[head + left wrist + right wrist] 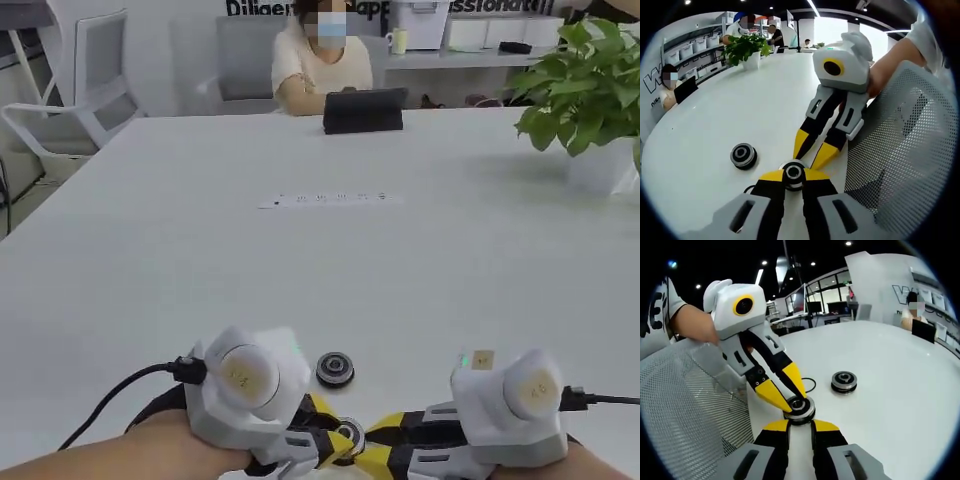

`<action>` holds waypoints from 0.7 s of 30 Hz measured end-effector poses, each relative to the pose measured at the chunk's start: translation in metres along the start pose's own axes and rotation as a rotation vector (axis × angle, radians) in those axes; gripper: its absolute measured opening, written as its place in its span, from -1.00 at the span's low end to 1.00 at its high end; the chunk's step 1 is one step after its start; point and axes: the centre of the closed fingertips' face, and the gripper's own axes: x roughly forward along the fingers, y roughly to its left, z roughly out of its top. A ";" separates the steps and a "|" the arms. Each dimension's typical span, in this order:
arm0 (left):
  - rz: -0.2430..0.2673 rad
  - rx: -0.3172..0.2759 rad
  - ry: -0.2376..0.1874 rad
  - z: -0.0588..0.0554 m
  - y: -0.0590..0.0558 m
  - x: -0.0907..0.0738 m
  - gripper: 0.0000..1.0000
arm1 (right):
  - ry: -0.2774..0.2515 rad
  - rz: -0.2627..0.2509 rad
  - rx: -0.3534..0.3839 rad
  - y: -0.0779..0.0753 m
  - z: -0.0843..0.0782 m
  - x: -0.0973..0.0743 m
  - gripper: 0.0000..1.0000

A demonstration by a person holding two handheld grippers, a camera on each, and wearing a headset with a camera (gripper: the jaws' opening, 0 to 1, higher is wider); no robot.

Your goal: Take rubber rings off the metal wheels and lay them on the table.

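A small metal wheel with a black rubber ring (348, 434) is held just above the table's near edge, between both grippers. My left gripper (335, 432) (793, 176) is shut on it, its yellow tips flanking the wheel (793, 171). My right gripper (372, 435) (800, 426) meets it from the opposite side, with narrow jaws at the wheel's rim (800, 409). A second wheel (335, 368) (743, 155) (844, 381) lies flat on the white table (320, 270) a little farther out. A thin black loop (811, 385) lies on the table behind the left gripper's fingers.
A white power strip (325, 198) lies mid-table. A potted plant (590, 90) stands at the far right. A person sits at the far edge behind a dark tablet (363, 110). A mesh chair back (900, 150) is close behind the grippers. A black cable (110, 400) trails left.
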 end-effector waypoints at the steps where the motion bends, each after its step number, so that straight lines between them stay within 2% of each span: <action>1: 0.001 -0.001 0.000 0.000 0.000 0.000 -0.86 | -0.001 0.003 0.002 0.000 0.000 0.000 -0.73; 18: 0.000 -0.011 -0.005 0.003 0.000 0.001 -0.86 | 0.007 0.047 -0.035 -0.001 -0.001 0.000 -0.79; 21: 0.000 -0.011 -0.005 0.003 0.000 0.001 -0.86 | 0.008 0.049 -0.033 -0.001 -0.001 -0.001 -0.85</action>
